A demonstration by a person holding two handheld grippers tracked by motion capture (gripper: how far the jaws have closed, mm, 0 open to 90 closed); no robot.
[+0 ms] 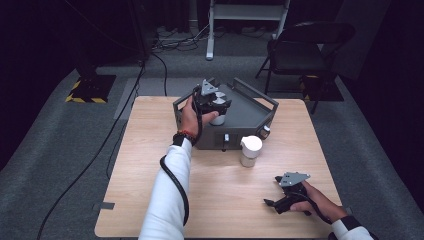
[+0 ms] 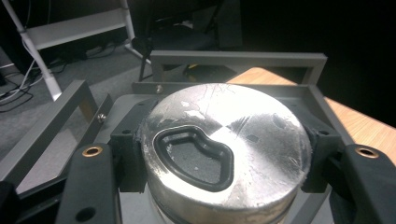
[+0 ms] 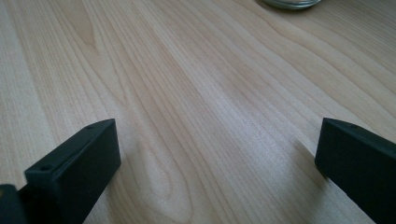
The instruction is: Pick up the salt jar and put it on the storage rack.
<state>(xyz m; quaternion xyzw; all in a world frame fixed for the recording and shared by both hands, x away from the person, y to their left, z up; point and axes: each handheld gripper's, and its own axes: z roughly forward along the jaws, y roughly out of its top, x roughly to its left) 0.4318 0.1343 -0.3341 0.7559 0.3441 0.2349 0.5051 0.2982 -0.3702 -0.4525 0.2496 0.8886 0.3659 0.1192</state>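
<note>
Canister: metal-lidded canister (image 2: 224, 149) sits on the grey railed tray (image 1: 250, 107) at the counter's (image 1: 150, 165) far edge.
Left tongs (image 1: 216, 106): pinching the canister's lid from both sides.
Room: tray rails close around it.
Nearby: white-lidded jar (image 1: 250, 150) just before the tray.
Right tongs (image 3: 215, 158): spread, over bare counter near the right corner.

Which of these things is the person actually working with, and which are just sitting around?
In use:
- left gripper, clamped on the metal can
- metal can, held over the grey tray
- grey tray

Lying about:
- white-lidded jar, standing on the table in front of the tray
- right gripper, open, resting on the table
- folding chair behind
</note>
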